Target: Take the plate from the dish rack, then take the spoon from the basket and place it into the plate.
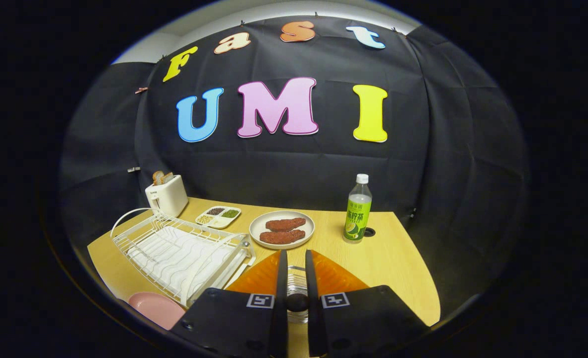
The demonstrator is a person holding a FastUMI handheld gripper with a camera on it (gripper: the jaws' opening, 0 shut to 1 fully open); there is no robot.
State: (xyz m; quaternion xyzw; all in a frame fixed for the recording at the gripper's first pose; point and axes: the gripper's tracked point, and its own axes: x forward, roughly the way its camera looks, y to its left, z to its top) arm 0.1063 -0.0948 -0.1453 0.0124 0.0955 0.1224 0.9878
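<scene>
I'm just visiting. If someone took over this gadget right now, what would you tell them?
Gripper: fingers close together, orange plate showing on both sides of them; a firm grip can't be confirmed.
Dish rack: left of the fingers, no plate standing in it.
Done: plate seems out of the rack.
Left: set it down, fetch the spoon from the basket, put it in the plate.

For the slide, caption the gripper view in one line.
Tool nearly closed over an orange plate, beside an empty white dish rack and a pink plate.
</scene>
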